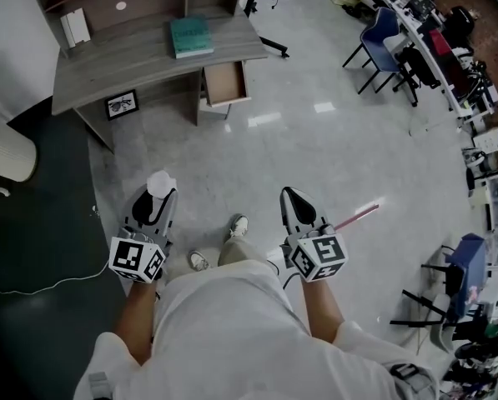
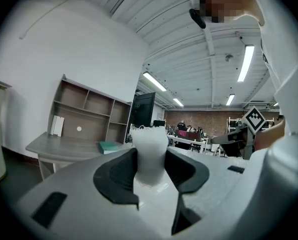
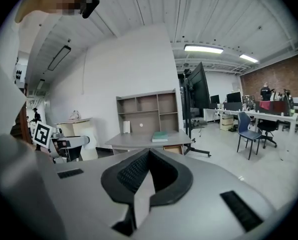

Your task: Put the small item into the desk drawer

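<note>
Bright, even indoor light, all from ceiling tube lights (image 2: 246, 61) overhead; no hard shadows. Head view: glossy floor (image 1: 332, 165) shows pale glare patches in front of the desk (image 1: 148, 61), soft shade beneath it, and corners go darker, esp. lower left. Both gripper views: strong fisheye w/ black round border, straight lines bow near the edges. Tubes blow out to pure white. Nearest foreground is soft and out of focus; mid-room is sharper, far bkgd small and a bit grainy. No motion blur.
</note>
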A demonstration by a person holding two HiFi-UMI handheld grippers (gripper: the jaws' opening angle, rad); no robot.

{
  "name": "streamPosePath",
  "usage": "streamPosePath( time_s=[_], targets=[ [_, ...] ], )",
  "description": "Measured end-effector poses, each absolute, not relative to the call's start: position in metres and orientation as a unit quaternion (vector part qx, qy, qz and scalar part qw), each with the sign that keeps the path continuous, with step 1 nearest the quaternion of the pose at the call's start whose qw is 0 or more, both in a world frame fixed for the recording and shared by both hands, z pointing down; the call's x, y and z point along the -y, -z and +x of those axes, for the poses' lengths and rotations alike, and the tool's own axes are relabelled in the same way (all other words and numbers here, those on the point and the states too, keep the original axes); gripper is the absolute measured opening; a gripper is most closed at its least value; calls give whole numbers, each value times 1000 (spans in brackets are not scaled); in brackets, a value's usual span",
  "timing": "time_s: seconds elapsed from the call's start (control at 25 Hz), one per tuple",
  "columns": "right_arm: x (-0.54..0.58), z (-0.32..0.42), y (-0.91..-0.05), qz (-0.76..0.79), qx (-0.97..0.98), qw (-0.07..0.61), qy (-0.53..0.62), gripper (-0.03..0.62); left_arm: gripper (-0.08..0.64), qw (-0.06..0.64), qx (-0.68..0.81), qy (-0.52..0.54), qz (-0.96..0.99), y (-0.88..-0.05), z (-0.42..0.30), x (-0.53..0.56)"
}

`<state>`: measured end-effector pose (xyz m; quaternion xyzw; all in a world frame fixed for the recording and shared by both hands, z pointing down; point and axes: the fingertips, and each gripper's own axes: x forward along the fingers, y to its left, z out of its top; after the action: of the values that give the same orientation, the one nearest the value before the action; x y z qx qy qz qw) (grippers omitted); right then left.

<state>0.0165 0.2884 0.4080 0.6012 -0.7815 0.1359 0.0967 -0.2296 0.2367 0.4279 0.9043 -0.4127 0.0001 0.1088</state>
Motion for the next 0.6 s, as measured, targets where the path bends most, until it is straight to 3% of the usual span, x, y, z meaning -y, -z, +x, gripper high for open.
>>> streamPosePath(
  time_s=[0.32,0.6],
  targets=[
    [-223,48,-423,598,785,86,-140,-3,173,110,420,-18,901,-440,-204,-181],
    [-111,98,-415,568,808,86,-132,-3,173,98,433,-20,896,-419,-141,-85]
  ],
)
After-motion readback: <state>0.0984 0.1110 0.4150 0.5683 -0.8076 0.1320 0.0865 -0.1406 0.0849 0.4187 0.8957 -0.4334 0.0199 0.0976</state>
